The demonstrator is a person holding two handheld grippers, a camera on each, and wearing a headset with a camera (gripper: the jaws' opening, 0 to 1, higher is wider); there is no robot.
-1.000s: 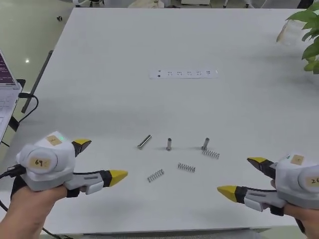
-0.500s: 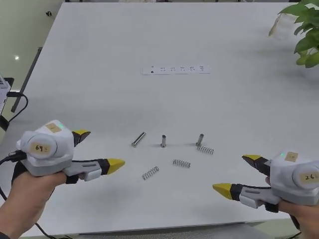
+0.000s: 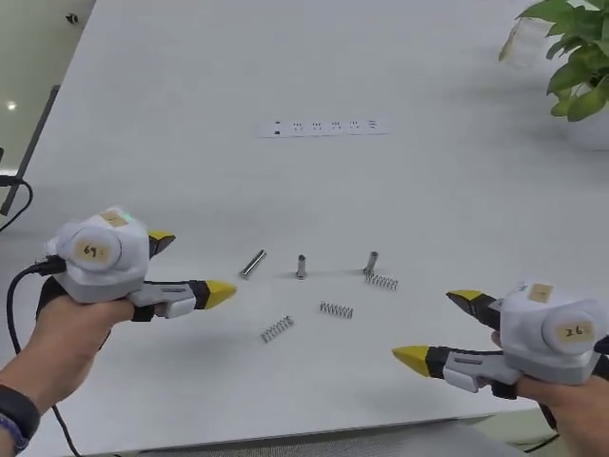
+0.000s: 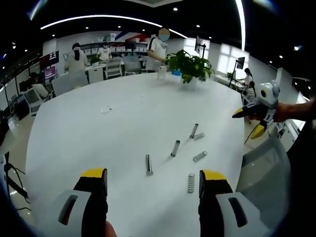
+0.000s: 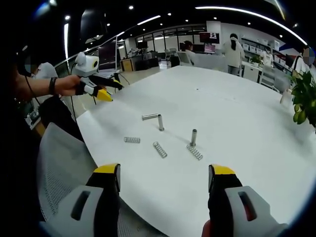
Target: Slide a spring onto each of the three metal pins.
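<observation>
Three metal pins are on the white table: one lies flat point(image 3: 252, 264), and two stand upright point(image 3: 302, 267) point(image 3: 370, 264). Three springs lie loose near them point(image 3: 278, 328) point(image 3: 336, 309) point(image 3: 382, 281). My left gripper point(image 3: 190, 265) is open and empty, left of the flat pin; its own view shows the pins point(image 4: 175, 147) and a spring point(image 4: 191, 182) ahead of its jaws point(image 4: 153, 174). My right gripper point(image 3: 440, 327) is open and empty near the table's front edge, right of the springs. Its view looks over the pins point(image 5: 193, 137) and springs point(image 5: 159, 149).
A white power strip point(image 3: 324, 127) lies farther back on the table point(image 3: 428, 190). A green plant point(image 3: 571, 57) stands at the far right corner. The front edge of the table runs just below my grippers. People and desks fill the room behind.
The head camera has shifted, so everything sits further left in the picture. My left gripper has moved forward, closer to the flat pin. The right gripper, pins and springs have stayed in place.
</observation>
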